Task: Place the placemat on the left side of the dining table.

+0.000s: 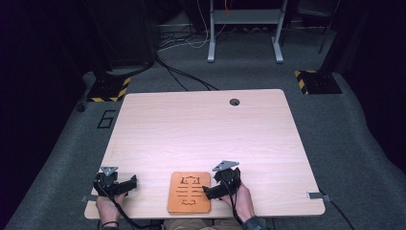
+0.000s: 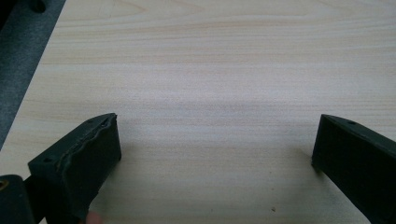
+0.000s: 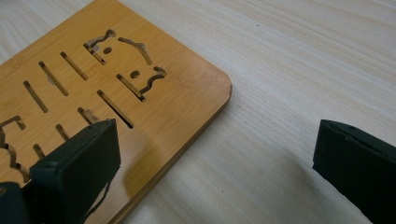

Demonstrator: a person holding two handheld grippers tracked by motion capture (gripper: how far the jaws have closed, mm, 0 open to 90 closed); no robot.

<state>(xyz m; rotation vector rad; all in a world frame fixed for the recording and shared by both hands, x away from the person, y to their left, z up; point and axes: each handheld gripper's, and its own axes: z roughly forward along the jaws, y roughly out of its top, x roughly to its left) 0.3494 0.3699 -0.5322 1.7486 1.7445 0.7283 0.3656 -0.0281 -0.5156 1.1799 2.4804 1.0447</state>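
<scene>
Room: dark workspace, grey carpet (image 1: pixel 330 120); a light-grey desk frame (image 1: pixel 244 19) at 12 o'clock with loose cables (image 1: pixel 184 72) on the floor; two hazard-striped base plates, one at 10 o'clock (image 1: pixel 107 91), one at 2 o'clock (image 1: pixel 316 81).

Surface: pale wood-grain table (image 1: pixel 201 129), a round cable hole (image 1: pixel 234 102) near its far edge at 12 o'clock.

Item: bamboo board (image 1: pixel 189 192), flat at 6 o'clock on the near edge, cut through with slots and a small animal figure.

Left gripper (image 1: pixel 128 184): at 8 o'clock, resting low over bare table, well apart from the board; jaws spread wide, nothing between them.

Right gripper (image 1: pixel 209 191): just beside the board's right edge. In the right gripper view, jaws stand wide apart, one over the board (image 3: pixel 140 93), the other over bare table; the board's edge lies between them.

Step, as judged: approach to the board, no grasp yet made.

Next move calls for: lowering so one jaw gets under the edge, or sliding the board past the table edge, as it lies flush.
</scene>
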